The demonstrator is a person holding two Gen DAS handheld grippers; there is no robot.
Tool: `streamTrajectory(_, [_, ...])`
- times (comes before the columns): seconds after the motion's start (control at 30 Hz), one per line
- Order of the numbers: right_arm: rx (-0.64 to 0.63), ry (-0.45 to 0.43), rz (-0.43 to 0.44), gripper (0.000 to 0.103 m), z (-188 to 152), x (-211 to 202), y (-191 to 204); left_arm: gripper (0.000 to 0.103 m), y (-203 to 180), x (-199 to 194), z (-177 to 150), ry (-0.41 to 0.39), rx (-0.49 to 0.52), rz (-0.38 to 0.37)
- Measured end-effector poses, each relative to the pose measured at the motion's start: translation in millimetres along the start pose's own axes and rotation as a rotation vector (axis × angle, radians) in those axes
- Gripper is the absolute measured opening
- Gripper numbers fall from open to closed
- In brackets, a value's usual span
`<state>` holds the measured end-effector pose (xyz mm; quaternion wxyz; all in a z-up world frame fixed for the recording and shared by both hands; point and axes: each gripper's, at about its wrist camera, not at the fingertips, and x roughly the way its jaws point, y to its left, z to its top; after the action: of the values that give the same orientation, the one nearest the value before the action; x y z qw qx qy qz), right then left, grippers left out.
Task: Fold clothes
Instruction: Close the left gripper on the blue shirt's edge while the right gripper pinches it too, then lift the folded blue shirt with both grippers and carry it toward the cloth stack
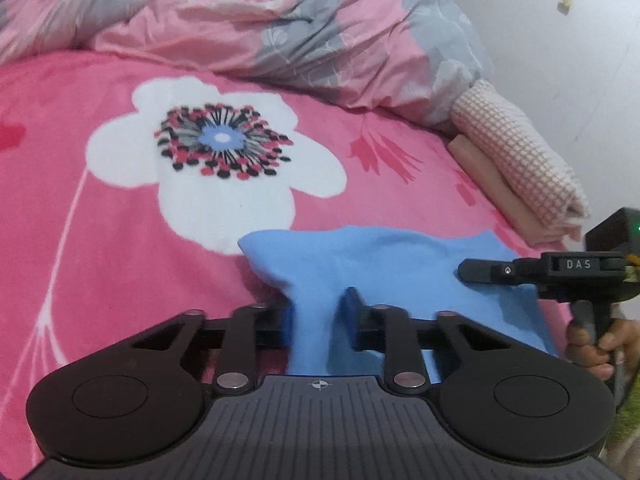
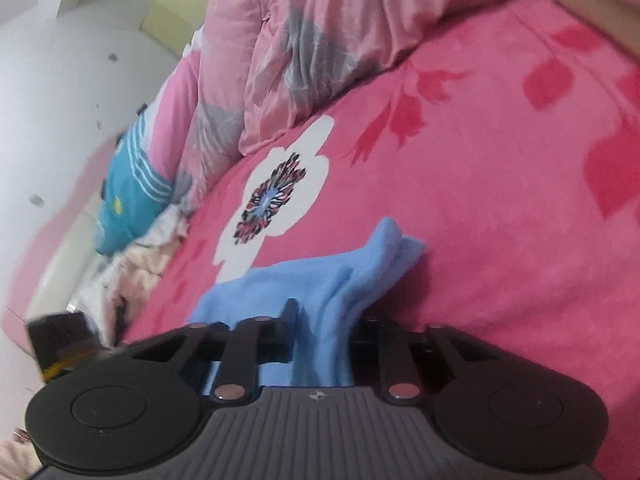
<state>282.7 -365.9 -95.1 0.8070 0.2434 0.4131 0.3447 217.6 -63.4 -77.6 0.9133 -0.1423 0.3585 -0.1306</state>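
Observation:
A light blue garment point(image 1: 384, 264) lies bunched on the pink flowered bedspread point(image 1: 100, 240). My left gripper point(image 1: 318, 308) is shut on a fold of its near edge, which runs up between the two black fingers. My right gripper point(image 1: 466, 270) reaches in from the right over the same garment, a hand point(image 1: 592, 344) around its handle. In the right wrist view the blue garment point(image 2: 320, 280) rises in a ridge, and my right gripper point(image 2: 324, 318) is shut on a pinched fold of it. The left gripper's body point(image 2: 60, 340) shows blurred at the left edge.
A crumpled pink and grey duvet point(image 1: 280, 20) fills the far side of the bed. A folded stack of checked and peach clothes point(image 1: 528, 176) lies by the white wall point(image 1: 560, 60). A teal striped garment point(image 2: 124, 200) and a heap of pale clothes point(image 2: 136, 272) lie at the bed's edge.

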Motion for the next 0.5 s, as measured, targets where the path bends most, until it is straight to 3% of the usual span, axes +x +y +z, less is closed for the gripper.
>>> streamTrajectory(0.13, [-0.093, -0.057, -0.042, 0.011, -6.0, -18.9, 24.9, 0.004, -12.4, -12.4, 2.2, -0.050, 0.029, 0.017])
streamTrajectory(0.27, [-0.216, -0.127, -0.112, 0.011, -18.7, -42.9, 61.6, 0.004, -33.5, -41.7, 4.2, -0.149, 0.080, 0.012])
streamTrajectory(0.5, [-0.383, -0.353, -0.204, 0.010, -52.1, -123.4, 118.4, 0.004, -94.3, -103.6, 14.2, -0.305, 0.195, -0.053])
